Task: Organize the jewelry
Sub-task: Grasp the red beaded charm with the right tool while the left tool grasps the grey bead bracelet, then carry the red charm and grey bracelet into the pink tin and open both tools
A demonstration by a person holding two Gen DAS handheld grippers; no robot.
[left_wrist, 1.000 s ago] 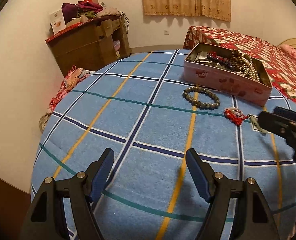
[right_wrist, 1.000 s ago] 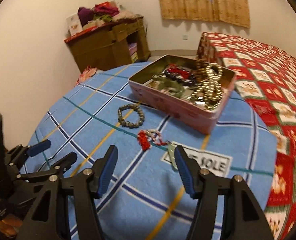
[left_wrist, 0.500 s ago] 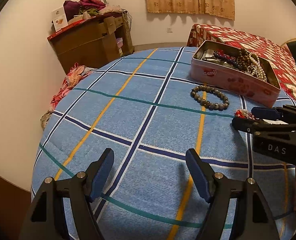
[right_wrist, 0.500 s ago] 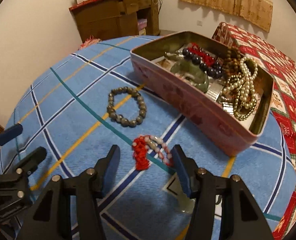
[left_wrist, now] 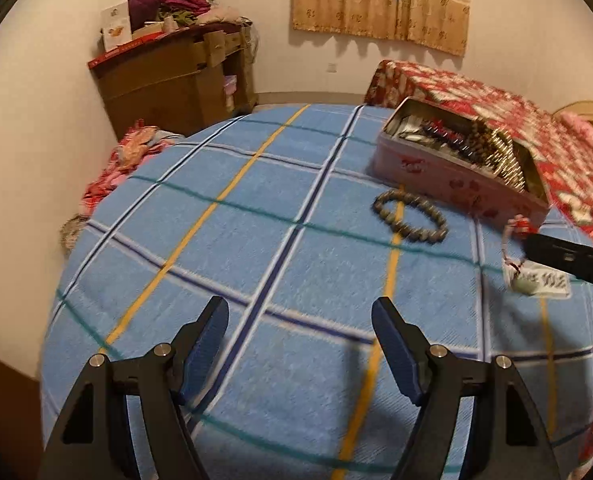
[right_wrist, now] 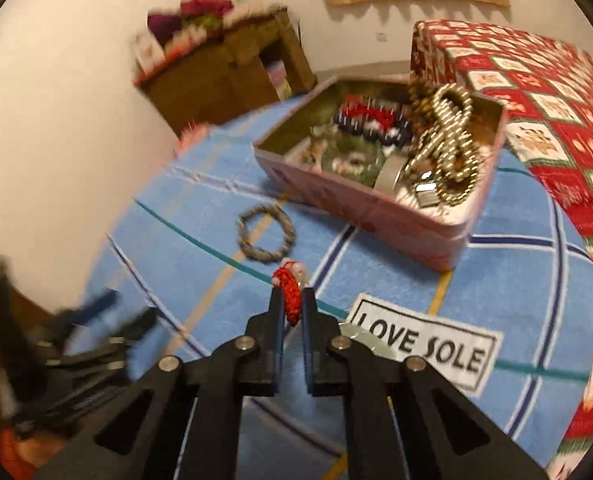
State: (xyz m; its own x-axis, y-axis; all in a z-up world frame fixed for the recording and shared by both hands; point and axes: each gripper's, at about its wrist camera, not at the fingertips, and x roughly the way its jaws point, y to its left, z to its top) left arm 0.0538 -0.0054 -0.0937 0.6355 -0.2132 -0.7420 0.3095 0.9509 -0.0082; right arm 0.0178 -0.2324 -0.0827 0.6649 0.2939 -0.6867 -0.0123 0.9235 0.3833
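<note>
Covering the bed, a blue towel has a white tag that reads "LOVE SOLE". Its left half lies bare, up to the round edge by the wall. The pink tin of beads sits by the red quilt. A grey bracelet lies just beside the tin. The left gripper is wide, with nothing in it. The right gripper has just closed and pinches the red bracelet near the tag.

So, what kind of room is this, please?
Most likely a bedroom in a home: a bed with a red patterned quilt, a curtain on the wall, and a wooden cabinet piled with clothes.
</note>
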